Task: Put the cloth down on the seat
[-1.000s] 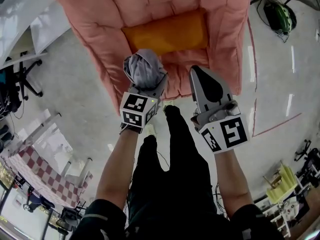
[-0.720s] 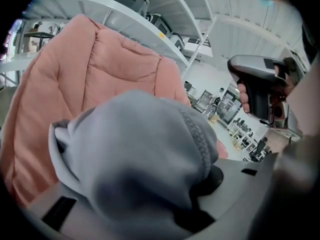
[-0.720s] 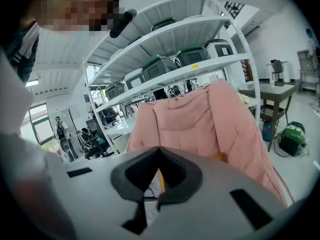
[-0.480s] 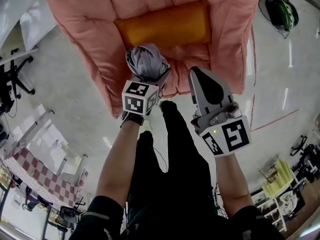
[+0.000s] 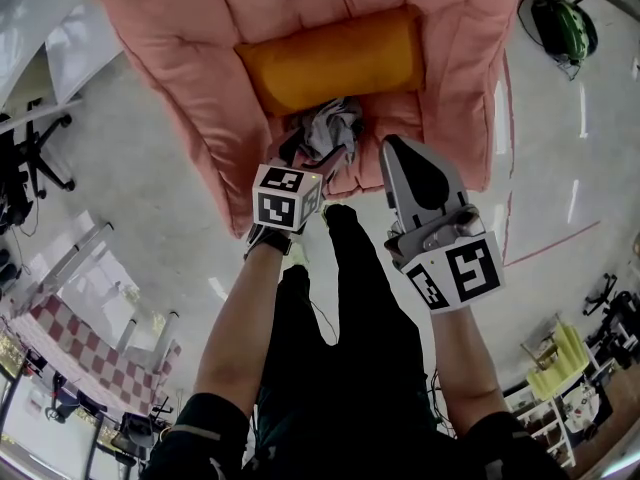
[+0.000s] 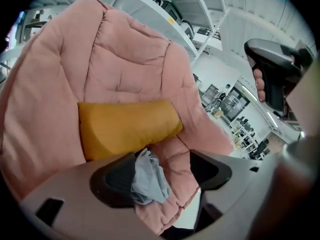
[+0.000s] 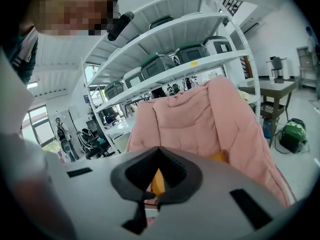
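A crumpled grey cloth (image 5: 327,128) lies on the front of the pink armchair's seat (image 5: 400,118), just below the orange cushion (image 5: 330,58). My left gripper (image 5: 322,155) hangs over it; its jaws have just been opening and now stand wide. In the left gripper view the cloth (image 6: 147,176) rests against the left jaw's pad, and the right jaw is well clear of it, so nothing is gripped. The seat (image 6: 175,151) and cushion (image 6: 125,126) fill that view. My right gripper (image 5: 402,150) is shut and empty at the seat's front right edge (image 7: 159,151).
The armchair's padded arms (image 5: 200,78) flank the seat. The person's dark-clad legs (image 5: 340,308) stand right in front of it. A green bag (image 5: 560,28) lies on the floor to the right, a checkered table (image 5: 80,353) to the left. Shelves with bins (image 7: 165,59) stand behind.
The left gripper has come down to the seat and its jaws have spread. The cloth, earlier bunched between them, now lies loose on the seat. The right gripper has hardly moved.
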Demonstrator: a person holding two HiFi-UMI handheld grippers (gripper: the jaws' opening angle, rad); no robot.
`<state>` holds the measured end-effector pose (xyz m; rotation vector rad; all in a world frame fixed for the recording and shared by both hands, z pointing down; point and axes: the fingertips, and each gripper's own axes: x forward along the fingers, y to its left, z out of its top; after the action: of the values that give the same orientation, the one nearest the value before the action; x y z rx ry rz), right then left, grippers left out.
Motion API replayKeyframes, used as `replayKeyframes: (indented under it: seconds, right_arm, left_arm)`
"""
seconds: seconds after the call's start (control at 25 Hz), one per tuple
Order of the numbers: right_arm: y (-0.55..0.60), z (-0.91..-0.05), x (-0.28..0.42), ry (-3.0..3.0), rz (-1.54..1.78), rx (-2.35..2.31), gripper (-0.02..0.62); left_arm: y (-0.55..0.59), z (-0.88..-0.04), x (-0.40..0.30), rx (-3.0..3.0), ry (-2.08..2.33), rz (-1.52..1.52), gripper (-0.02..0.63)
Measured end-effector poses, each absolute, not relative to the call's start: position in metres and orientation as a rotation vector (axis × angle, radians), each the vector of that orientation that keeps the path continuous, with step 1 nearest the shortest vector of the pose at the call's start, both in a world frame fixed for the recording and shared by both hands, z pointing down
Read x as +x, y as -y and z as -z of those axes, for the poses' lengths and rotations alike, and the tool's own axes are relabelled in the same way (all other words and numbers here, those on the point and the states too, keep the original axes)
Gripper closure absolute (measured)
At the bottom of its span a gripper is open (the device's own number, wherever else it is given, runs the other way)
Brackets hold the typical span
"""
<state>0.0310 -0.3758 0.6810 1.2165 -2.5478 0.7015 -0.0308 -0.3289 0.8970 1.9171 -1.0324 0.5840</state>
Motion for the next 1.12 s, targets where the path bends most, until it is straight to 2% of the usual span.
replayKeyframes:
  seconds: [0.28, 0.4, 0.68, 1.0, 1.12]
  right_arm:
    - [0.371, -0.660, 0.029, 2.557, -0.707, 1.239, 0.592]
    - [0.368, -0.648, 0.027, 2.567, -0.698, 1.246, 0.592]
    - [0.351, -0.612, 0.029, 2.580, -0.694, 1.282, 0.592]
    - [0.329, -0.565, 0.024, 2.603, -0.643, 1.304, 0.592]
    - [0.324, -0.545, 0.022, 2.610, -0.626, 1.317, 0.592]
  left_arm:
    - [0.326, -0.857, -0.035, 1.941, 1.028, -0.512, 0.281]
    - [0.326, -0.833, -0.037, 1.965, 1.028, -0.467, 0.317]
    - [0.322, -0.757, -0.041, 2.049, 1.024, -0.354, 0.456]
    - [0.317, -0.668, -0.056, 2.105, 1.062, -0.242, 0.552]
    - [0.315, -0.637, -0.063, 2.128, 1.088, -0.229, 0.566]
